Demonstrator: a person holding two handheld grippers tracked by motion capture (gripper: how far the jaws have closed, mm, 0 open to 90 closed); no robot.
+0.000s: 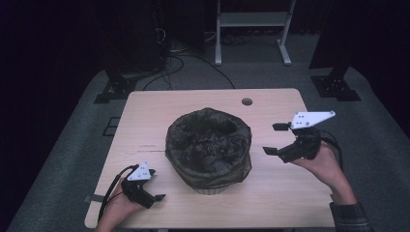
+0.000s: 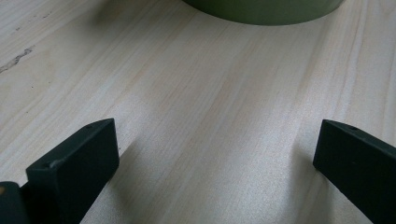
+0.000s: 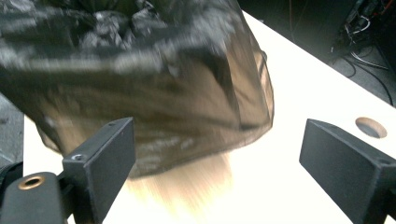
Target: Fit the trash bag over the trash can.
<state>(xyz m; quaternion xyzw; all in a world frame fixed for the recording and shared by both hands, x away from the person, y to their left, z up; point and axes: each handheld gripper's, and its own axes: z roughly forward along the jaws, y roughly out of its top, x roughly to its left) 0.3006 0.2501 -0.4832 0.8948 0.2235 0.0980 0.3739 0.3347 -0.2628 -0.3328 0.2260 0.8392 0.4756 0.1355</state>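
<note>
Right gripper view looks between two wide-spread black jaws, holding nothing, at the bin's crinkled dark bag (image 3: 140,79), blurred, with a round hole (image 3: 371,127) in the pale table beyond. High view sets the right gripper (image 1: 276,139) just right of the bin (image 1: 209,150) and the left gripper (image 1: 155,184), likewise released, near its lower left. Left gripper view catches the bin's smooth green base (image 2: 264,11) on grained wood (image 2: 196,116).

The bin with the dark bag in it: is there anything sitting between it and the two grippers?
Nothing visible. The lined bin stands alone mid-table. The right gripper, jaws open, hangs beside its right side with bare table between them. The left gripper, also open, sits low at the bin's near left, and its own view shows plain wood up to the bin's base.
</note>
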